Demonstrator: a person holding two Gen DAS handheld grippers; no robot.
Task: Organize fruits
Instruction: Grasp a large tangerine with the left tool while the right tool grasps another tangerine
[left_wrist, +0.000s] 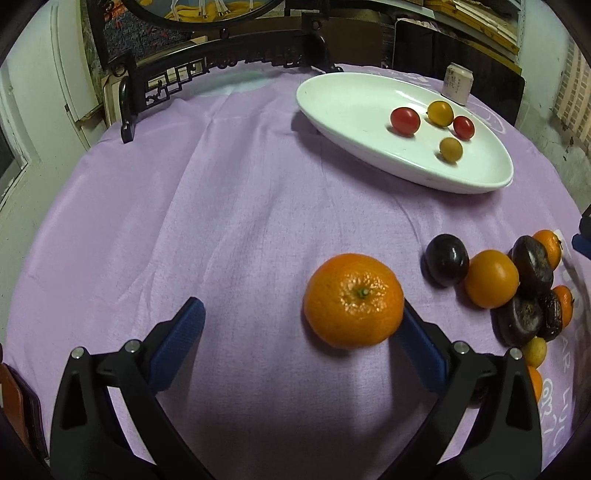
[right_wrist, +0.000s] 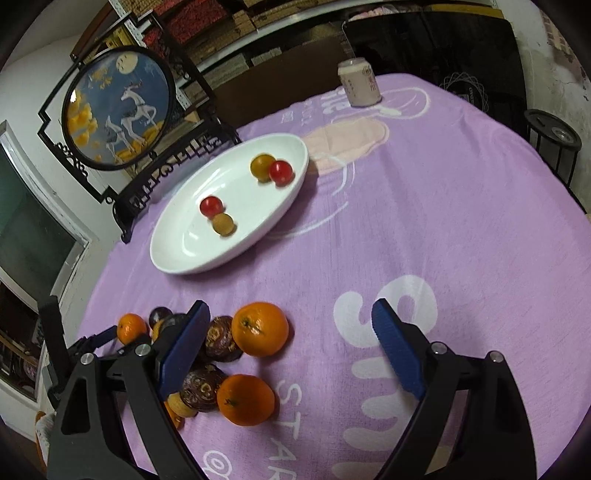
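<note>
In the left wrist view my left gripper (left_wrist: 301, 314) is open; a large orange mandarin (left_wrist: 353, 300) lies on the purple cloth between its fingers, against the right blue pad (left_wrist: 421, 347). A pile of oranges and dark fruits (left_wrist: 517, 288) lies to the right. A white oval plate (left_wrist: 351, 107) at the back holds two red and two yellow cherry tomatoes (left_wrist: 405, 120). In the right wrist view my right gripper (right_wrist: 290, 314) is open and empty above the cloth, the fruit pile (right_wrist: 236, 354) by its left finger, the plate (right_wrist: 195, 236) beyond. The left gripper (right_wrist: 99, 338) shows at far left.
A framed round deer picture on a black stand (right_wrist: 118, 107) stands behind the plate. A drink can (right_wrist: 359, 83) stands at the table's far edge; it also shows in the left wrist view (left_wrist: 457, 84). A black stool (right_wrist: 552, 142) is beyond the table.
</note>
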